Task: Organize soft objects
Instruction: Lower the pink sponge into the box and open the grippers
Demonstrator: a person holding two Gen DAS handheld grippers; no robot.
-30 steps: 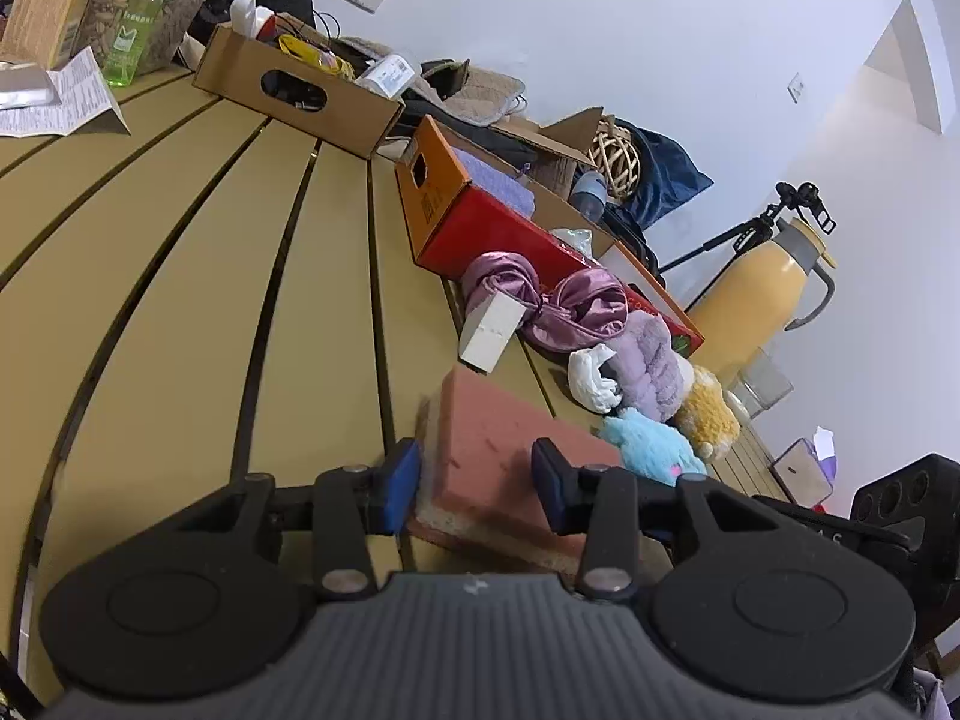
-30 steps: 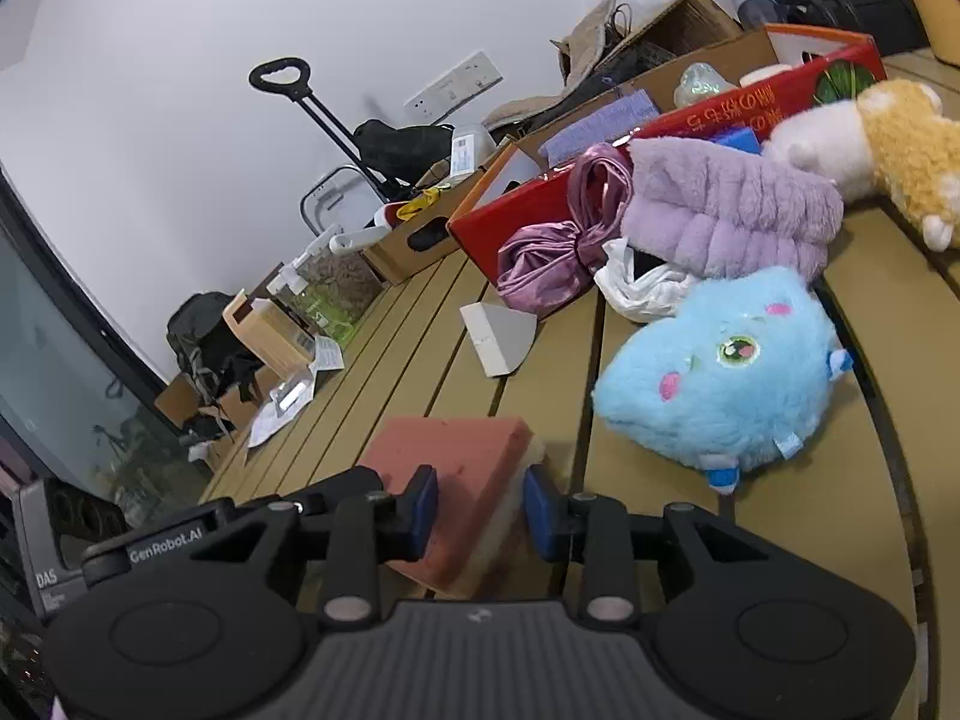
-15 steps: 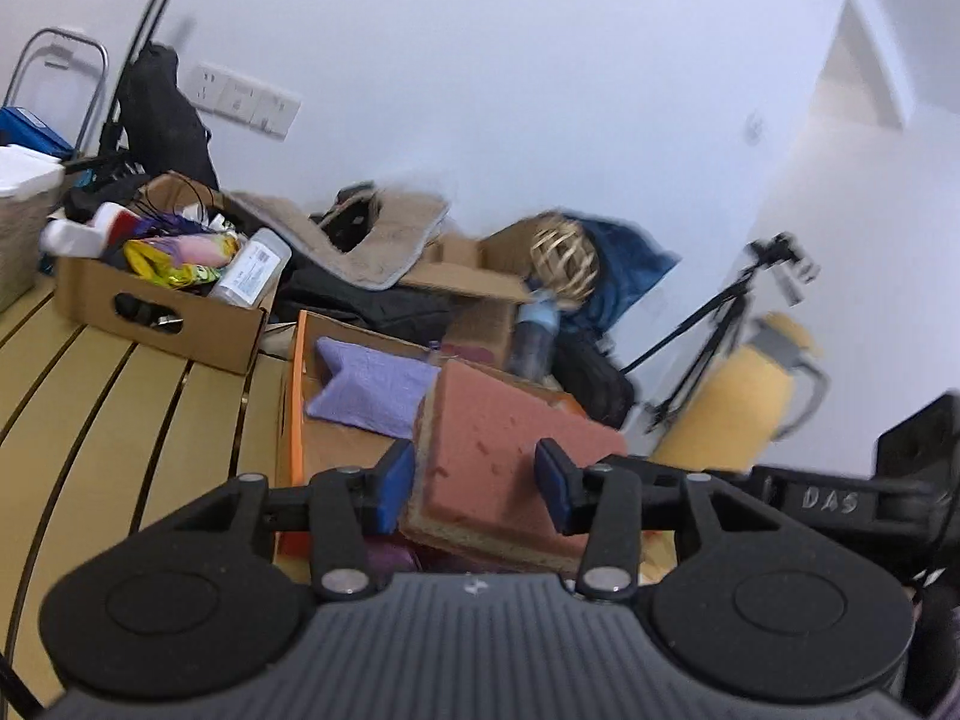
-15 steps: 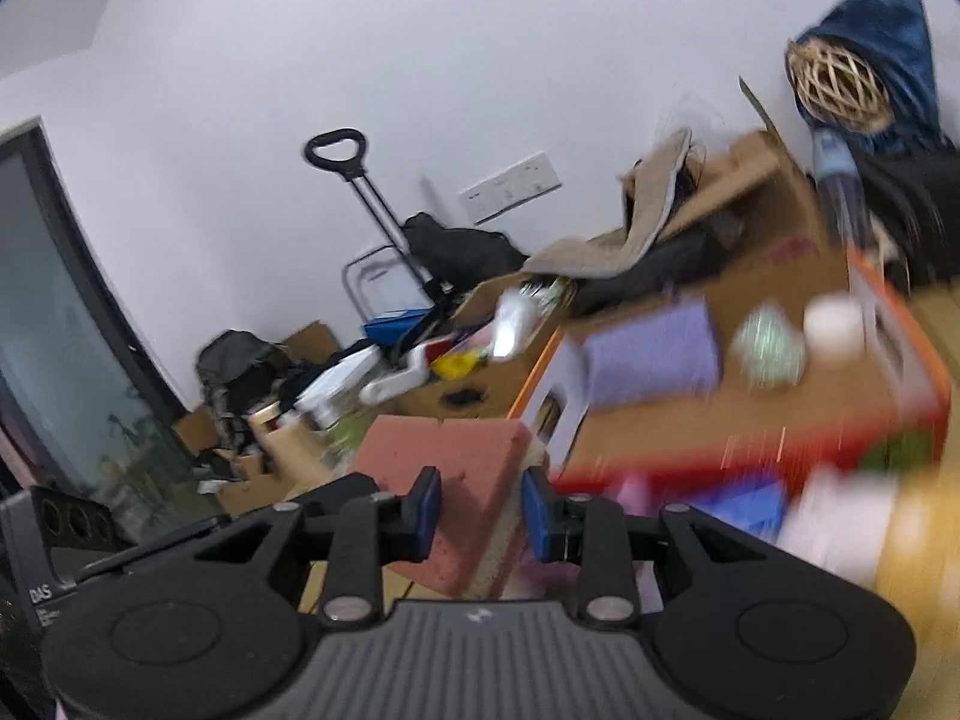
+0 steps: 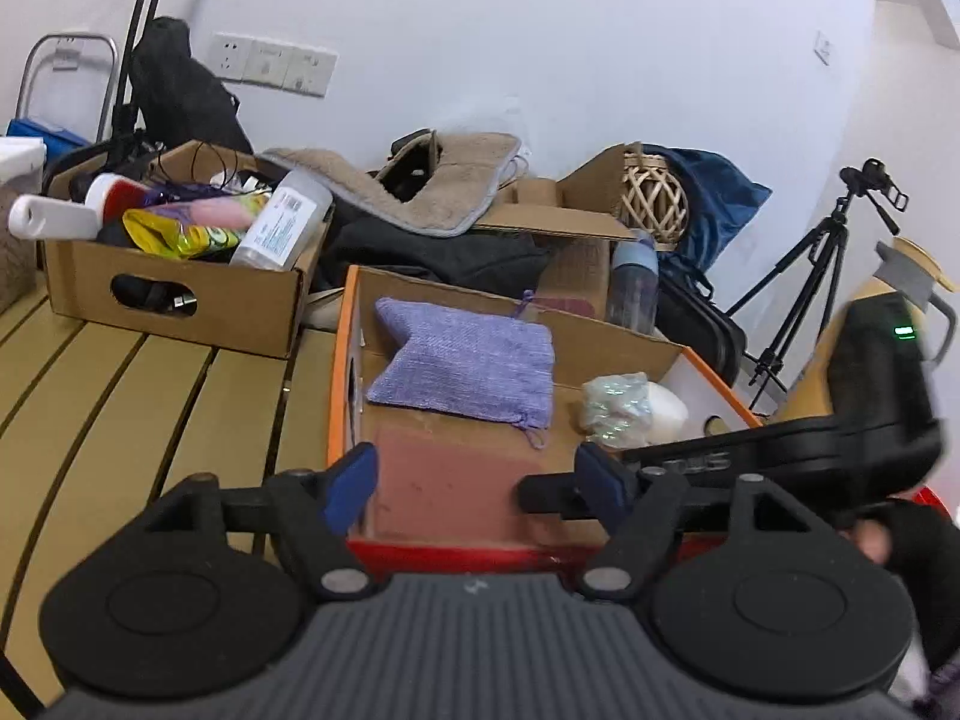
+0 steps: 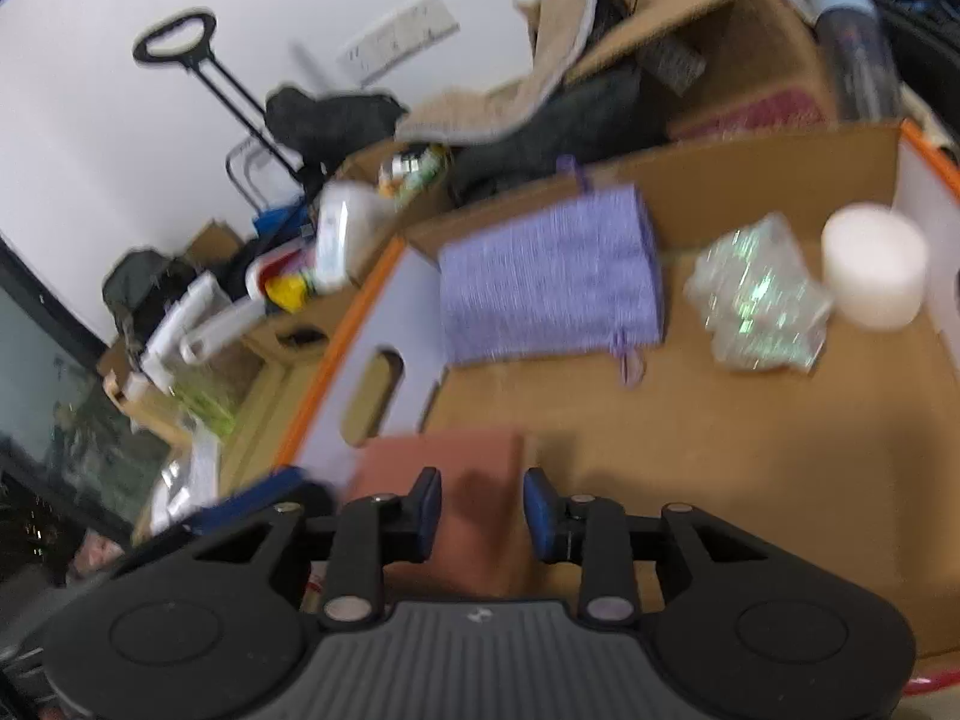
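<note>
Sponge (image 5: pixel 456 480) lies in the box (image 5: pixel 342 360) on slatted table (image 5: pixel 150 408), both tongs spread wide.

The whole right wrist view is smearing with motion, softening the flat purple knitted pouch (image 6: pixel 549 276) and the crinkled iridescent plastic wad (image 6: pixel 759 300); the near end of the flat pink rectangular sponge (image 6: pixel 456 480) is disappearing behind the right gripper (image 6: pixel 482 513), so contact with its blue pads is staying unclear; at 4 o'clock in the left wrist view, the yellow jug (image 5: pixel 912 282) is hiding partly behind that gripper's black body.
</note>
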